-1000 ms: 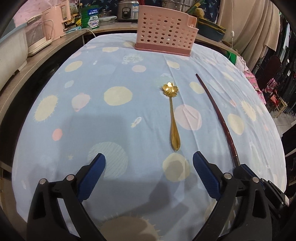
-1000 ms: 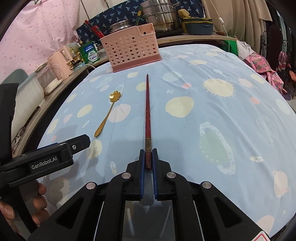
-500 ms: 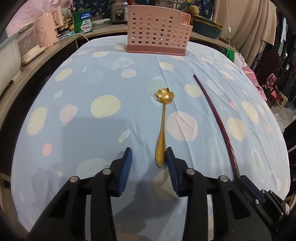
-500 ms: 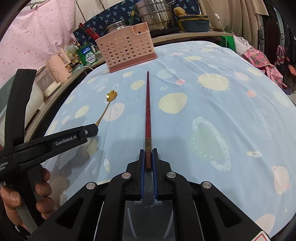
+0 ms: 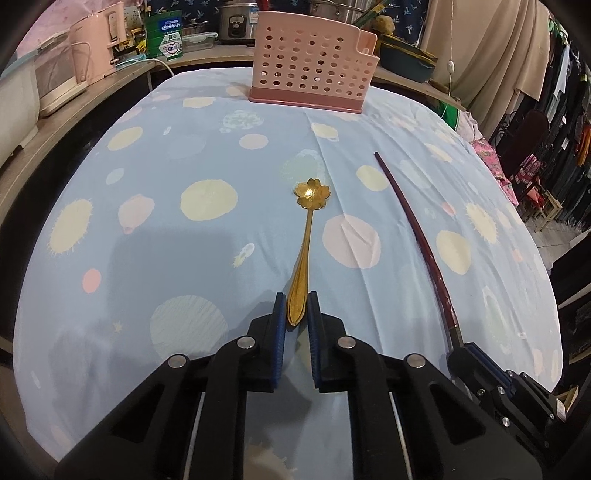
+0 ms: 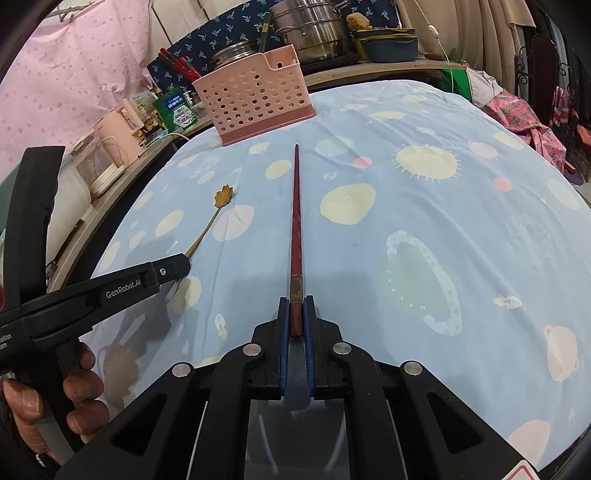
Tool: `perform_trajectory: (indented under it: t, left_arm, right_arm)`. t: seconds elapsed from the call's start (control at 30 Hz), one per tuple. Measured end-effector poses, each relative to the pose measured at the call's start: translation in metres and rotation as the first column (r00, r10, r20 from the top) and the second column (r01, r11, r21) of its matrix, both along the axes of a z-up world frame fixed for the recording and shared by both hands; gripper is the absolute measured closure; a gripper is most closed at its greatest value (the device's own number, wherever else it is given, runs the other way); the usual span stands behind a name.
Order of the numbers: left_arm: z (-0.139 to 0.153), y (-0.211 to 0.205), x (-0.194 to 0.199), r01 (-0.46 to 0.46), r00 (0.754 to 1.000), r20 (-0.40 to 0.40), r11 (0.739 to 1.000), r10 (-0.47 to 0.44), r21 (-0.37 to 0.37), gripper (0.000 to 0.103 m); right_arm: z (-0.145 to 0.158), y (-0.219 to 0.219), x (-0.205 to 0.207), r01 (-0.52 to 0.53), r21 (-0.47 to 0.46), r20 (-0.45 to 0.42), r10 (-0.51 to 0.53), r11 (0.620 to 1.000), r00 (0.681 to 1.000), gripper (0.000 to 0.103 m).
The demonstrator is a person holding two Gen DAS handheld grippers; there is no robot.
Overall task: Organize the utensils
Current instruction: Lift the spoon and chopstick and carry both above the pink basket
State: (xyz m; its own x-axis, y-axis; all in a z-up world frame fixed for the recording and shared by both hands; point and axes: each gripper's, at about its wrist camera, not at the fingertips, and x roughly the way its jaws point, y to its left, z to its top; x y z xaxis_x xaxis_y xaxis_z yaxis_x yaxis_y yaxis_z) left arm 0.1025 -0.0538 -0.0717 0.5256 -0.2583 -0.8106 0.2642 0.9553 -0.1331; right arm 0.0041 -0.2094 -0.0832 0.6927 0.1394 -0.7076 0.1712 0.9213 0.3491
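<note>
While left gripper (image 5: 296,308) jaws are closing around the gold spoon (image 5: 305,246), right jaws clamp the chopstick (image 6: 295,221) on planet-print cloth (image 5: 207,155).

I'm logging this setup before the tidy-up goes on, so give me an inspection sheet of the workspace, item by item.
Surface: blue tablecloth with planet print, a few creases.
Job's things: gold spoon and dark red chopsticks lie flat; pink perforated holder stands upright at the far edge.
Clutter: nothing seen on the cloth.
Grippers: left gripper is closing, spoon handle between its jaws; right gripper shut on the chopsticks' thick end.
Cables: white cord with inline switch hangs at the far right.
Surroundings: steel pots, pink appliance on the shelf, hanging clothes.
</note>
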Motion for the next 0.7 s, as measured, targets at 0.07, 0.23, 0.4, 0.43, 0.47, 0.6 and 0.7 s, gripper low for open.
perform_trajectory:
  t: [0.07,0.23,0.4,0.43,0.47,0.6,0.7]
  left_arm:
    - [0.003,0.004,-0.002,-0.005,1.0,-0.002,1.0,0.005,-0.01,0.092]
    - [0.017,0.014,-0.012,-0.01,1.0,0.009,0.999,0.01,-0.033,0.092]
    - [0.034,0.02,-0.019,0.0,1.0,0.027,0.998,0.001,-0.059,0.093]
    - [0.038,0.021,-0.019,0.001,1.0,0.031,0.998,0.001,-0.065,0.093]
    - [0.042,0.022,-0.02,0.001,0.999,0.035,0.998,0.001,-0.069,0.093]
    - [0.059,0.026,-0.02,-0.004,0.998,0.055,0.996,0.009,-0.088,0.094]
    - [0.074,0.028,-0.019,0.0,0.997,0.075,0.995,0.007,-0.103,0.102]
  right_arm:
    - [0.001,0.001,-0.001,-0.001,0.002,0.001,0.001,1.0,1.0,0.096]
    - [0.007,0.0,-0.008,-0.003,0.013,0.013,0.003,1.0,1.0,0.096]
    - [0.02,-0.001,-0.015,-0.008,0.03,0.038,0.007,1.0,0.999,0.096]
    - [0.023,-0.001,-0.017,-0.009,0.03,0.046,0.008,0.999,0.999,0.096]
    - [0.028,-0.002,-0.018,-0.01,0.032,0.054,0.008,0.999,0.998,0.096]
    - [0.045,-0.006,-0.021,-0.011,0.046,0.087,0.007,0.999,0.996,0.096]
    - [0.062,-0.011,-0.025,-0.013,0.061,0.121,0.006,0.998,0.993,0.096]
